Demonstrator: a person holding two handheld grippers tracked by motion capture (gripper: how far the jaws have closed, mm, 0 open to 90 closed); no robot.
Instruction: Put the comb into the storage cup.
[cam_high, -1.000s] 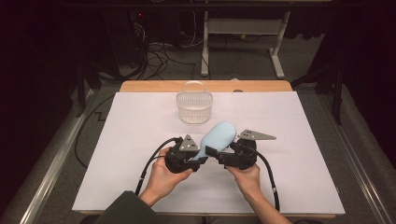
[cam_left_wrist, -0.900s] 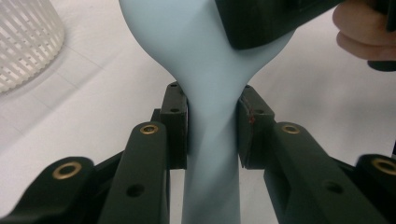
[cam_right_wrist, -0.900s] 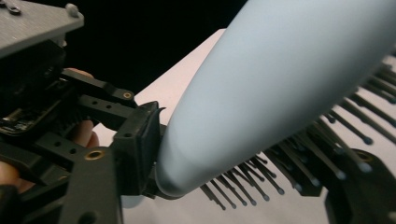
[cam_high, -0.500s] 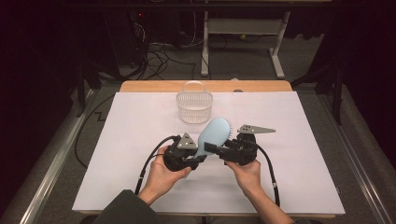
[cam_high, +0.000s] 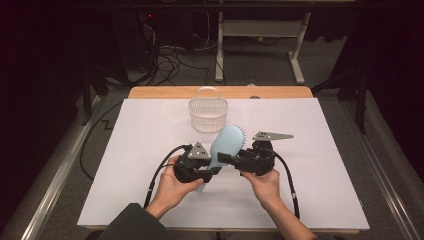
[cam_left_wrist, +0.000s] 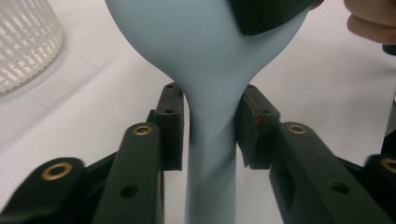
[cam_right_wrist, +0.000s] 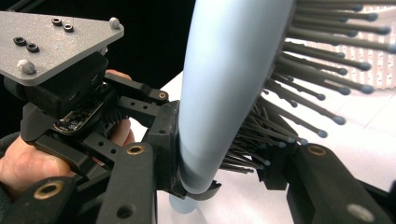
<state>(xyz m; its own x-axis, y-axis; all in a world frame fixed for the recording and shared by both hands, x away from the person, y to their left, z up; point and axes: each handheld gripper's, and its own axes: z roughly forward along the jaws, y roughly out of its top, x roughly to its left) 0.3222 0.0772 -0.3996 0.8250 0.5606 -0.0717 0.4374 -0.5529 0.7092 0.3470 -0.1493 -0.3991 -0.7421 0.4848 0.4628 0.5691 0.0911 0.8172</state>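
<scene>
Black jaws of my left gripper (cam_left_wrist: 211, 133) sit on either side of the pale blue hairbrush (cam_high: 224, 149), closed down to the width of its narrow handle, though a sliver of gap on one side leaves me unsure how firm that bite is. My right gripper (cam_right_wrist: 224, 158) pinches the lower edge of the brush head, one jaw on the smooth back, the other pushed in among the bristles (cam_right_wrist: 322, 56).

The brush hangs above the white table (cam_high: 325, 165) at centre frame in the high view, just below the white basket (cam_high: 207, 114). Its long axis runs diagonally, handle toward the lower left, head toward the upper right, bristles facing right.

To pass it cleanly, I judge one grip should stay firm until the other lets go.
</scene>
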